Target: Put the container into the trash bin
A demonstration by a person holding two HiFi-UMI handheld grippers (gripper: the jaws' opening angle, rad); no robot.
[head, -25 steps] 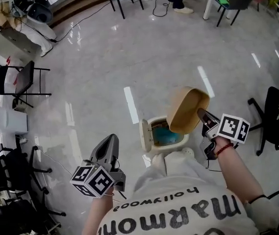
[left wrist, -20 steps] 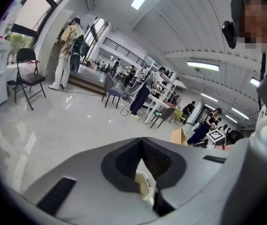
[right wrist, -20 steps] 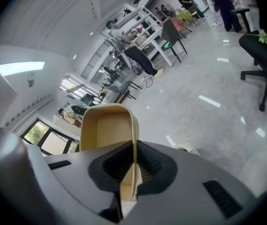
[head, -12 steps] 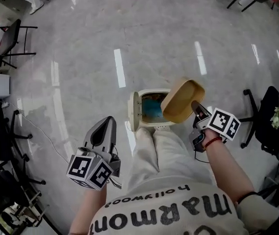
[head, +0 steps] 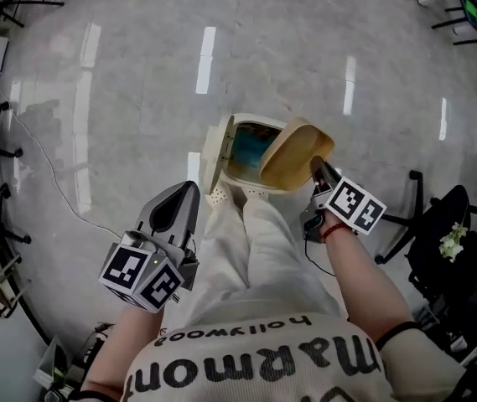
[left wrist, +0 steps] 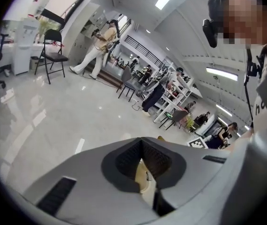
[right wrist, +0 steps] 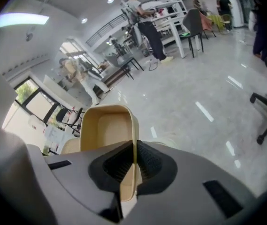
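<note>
In the head view a tan, empty container (head: 292,153) hangs tilted over the right rim of a small cream trash bin (head: 240,177). The bin's lid (head: 215,153) is swung up on the left, and blue lining shows inside. My right gripper (head: 317,172) is shut on the container's near rim. In the right gripper view the container (right wrist: 106,130) has its wall pinched between the pads of the right gripper (right wrist: 134,159). My left gripper (head: 173,212) is held low at the left, away from the bin, shut and holding nothing. The left gripper (left wrist: 143,168) also looks shut in its own view.
The person's trouser legs (head: 251,245) and a shoe (head: 221,196) stand right against the bin's near side. A cable (head: 49,178) runs over the glossy floor at the left. Black office chairs (head: 443,241) stand at the right, more chairs at the left edge.
The bin has come closer beneath the person. The right gripper has carried the container from beside the bin to over its right rim. The left gripper stayed low and shut.
</note>
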